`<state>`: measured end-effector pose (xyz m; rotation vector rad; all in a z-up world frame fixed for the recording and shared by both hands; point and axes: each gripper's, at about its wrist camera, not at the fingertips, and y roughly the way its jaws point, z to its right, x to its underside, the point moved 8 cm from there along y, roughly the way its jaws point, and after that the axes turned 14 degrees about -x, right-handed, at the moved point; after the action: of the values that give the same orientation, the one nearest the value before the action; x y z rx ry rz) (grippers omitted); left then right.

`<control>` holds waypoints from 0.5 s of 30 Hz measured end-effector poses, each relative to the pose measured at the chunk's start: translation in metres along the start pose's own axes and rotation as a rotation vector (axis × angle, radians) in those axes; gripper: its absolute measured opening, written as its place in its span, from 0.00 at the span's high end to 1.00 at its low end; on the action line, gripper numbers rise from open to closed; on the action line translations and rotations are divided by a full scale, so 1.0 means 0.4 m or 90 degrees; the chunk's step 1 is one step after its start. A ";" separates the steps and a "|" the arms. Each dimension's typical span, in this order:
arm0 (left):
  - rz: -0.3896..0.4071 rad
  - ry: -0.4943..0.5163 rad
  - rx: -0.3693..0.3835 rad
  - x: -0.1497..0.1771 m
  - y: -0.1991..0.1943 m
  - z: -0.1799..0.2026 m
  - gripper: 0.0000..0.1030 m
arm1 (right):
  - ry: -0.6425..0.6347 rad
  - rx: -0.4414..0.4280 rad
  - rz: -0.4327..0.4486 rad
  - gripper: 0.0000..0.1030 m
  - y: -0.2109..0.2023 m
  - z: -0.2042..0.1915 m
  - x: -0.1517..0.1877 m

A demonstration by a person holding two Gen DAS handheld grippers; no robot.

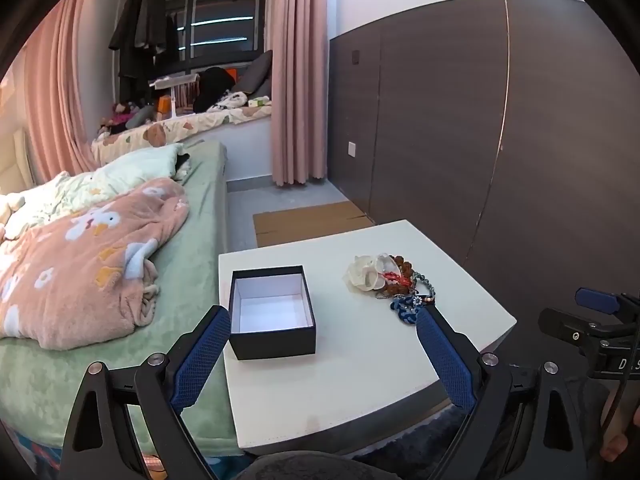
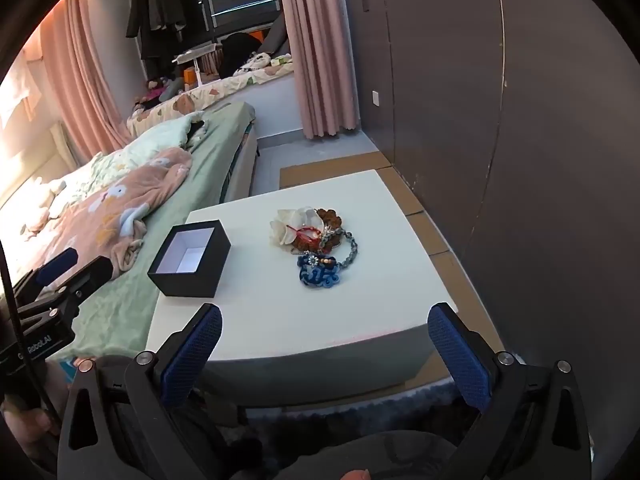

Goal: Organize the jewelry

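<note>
The jewelry pile (image 2: pixel 310 242) lies on the white table (image 2: pixel 360 312), in the centre of the right wrist frame and at the right of centre in the left wrist frame; the black box (image 2: pixel 190 258) stands open and empty to its left, near the table edge beside the bed (image 2: pixel 120 312). Both grippers hover short of the table. The left gripper (image 1: pixel 323 322) has its fingers spread wide and grasps nothing; the right gripper (image 2: pixel 325 320) is likewise released, with nothing between its fingers. Hazard one: the pile is tangled. A blue knotted piece (image 2: pixel 318 274) lies at the near side, touching a grey-blue beaded strand (image 2: pixel 350 246), with brown beads (image 2: pixel 330 220), a red cord (image 2: pixel 306 234) and a white shell-like piece (image 2: pixel 288 220) behind. Closing on one item probably lifts or drags its neighbours, which may then drop onto the table or off its edge. Hazard two: thin strands and cords offer little body to the fingers and may slip out during the transfer. Hazard three: the box appears light and stands close to the table edge; a nudge from a finger may push it toward the bed. Hazard four: the white piece may be fragile, though the fisheye view is too coarse to confirm its material. Hazard five: a steep descent may press the fingertips against the table before they close.
</note>
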<state>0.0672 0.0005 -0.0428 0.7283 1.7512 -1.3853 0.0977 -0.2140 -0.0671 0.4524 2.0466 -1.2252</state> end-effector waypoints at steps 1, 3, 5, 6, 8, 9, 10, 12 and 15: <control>0.008 -0.002 0.003 -0.001 -0.003 0.000 0.08 | 0.000 0.000 0.002 0.00 -0.016 0.012 -0.005; 0.006 -0.002 0.005 0.000 -0.005 -0.001 0.08 | -0.001 0.002 0.005 0.00 -0.016 0.014 -0.008; 0.004 -0.002 0.006 0.001 -0.008 0.000 0.08 | 0.000 0.004 0.008 0.00 -0.015 0.018 -0.012; 0.004 -0.001 0.007 0.002 -0.010 0.000 0.08 | -0.001 0.004 0.009 0.00 -0.011 0.009 -0.004; 0.002 0.000 0.008 0.004 -0.015 0.004 0.08 | -0.001 0.008 0.015 0.00 -0.014 0.006 -0.004; 0.002 -0.007 0.007 -0.001 0.002 0.007 0.08 | -0.001 0.009 0.012 0.00 -0.015 0.006 -0.003; 0.002 -0.006 0.007 -0.001 0.002 0.008 0.08 | -0.001 0.010 0.014 0.00 -0.015 0.006 -0.003; 0.001 -0.007 0.007 -0.001 0.002 0.007 0.08 | 0.000 0.012 0.018 0.00 -0.016 0.007 -0.003; 0.001 -0.008 0.008 0.000 0.003 0.006 0.08 | 0.001 0.015 0.023 0.00 -0.020 0.010 -0.004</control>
<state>0.0688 -0.0016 -0.0435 0.7264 1.7340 -1.3982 0.0954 -0.2211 -0.0622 0.4998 2.0182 -1.2281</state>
